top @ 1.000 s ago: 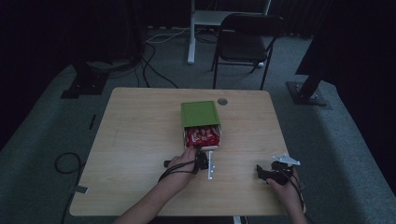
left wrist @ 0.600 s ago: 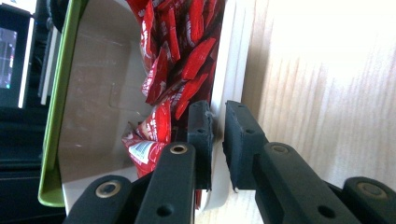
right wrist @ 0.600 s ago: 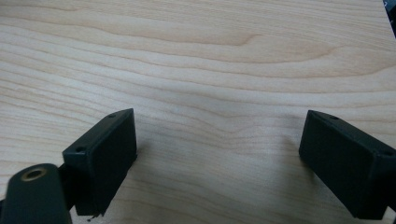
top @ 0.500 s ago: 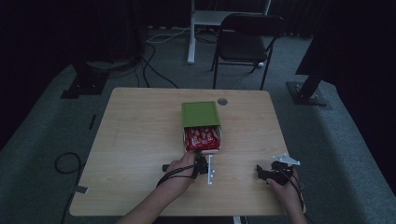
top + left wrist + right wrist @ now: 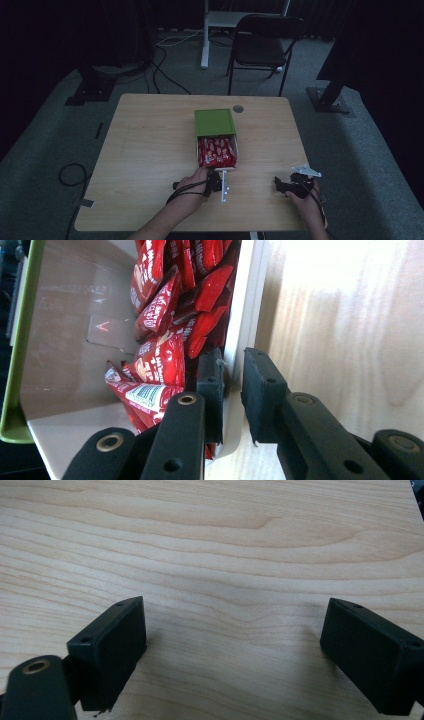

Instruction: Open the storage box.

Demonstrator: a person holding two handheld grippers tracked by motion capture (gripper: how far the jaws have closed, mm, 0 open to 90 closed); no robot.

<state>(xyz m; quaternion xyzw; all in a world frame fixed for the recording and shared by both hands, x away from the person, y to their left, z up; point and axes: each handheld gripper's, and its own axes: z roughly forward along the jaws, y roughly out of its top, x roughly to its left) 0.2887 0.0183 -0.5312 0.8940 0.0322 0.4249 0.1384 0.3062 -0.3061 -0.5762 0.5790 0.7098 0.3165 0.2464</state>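
Note:
A green sleeve box (image 5: pixel 214 122) lies mid-table with its white tray (image 5: pixel 196 150) slid out toward me, packed with red snack packets (image 5: pixel 217 152). My left gripper (image 5: pixel 216 176) is at the tray's near end. In the left gripper view its jaws (image 5: pixel 232 385) pinch the tray's white front wall (image 5: pixel 245 305), one pad inside against the packets (image 5: pixel 165 355), the other outside. My right gripper (image 5: pixel 280 186) rests at the table's near right, apart from the box. In the right gripper view its jaws (image 5: pixel 235 645) stand wide over bare wood.
The wooden table (image 5: pixel 150 150) has a round grommet (image 5: pixel 238 108) behind the box. Beyond the far edge stand a dark chair (image 5: pixel 265 40) and a white stand (image 5: pixel 206 35). Cables (image 5: pixel 70 175) lie on the floor at the left.
My left hand has drawn slightly toward me, and a little more of the tray shows out of the green sleeve. The right hand has not moved.

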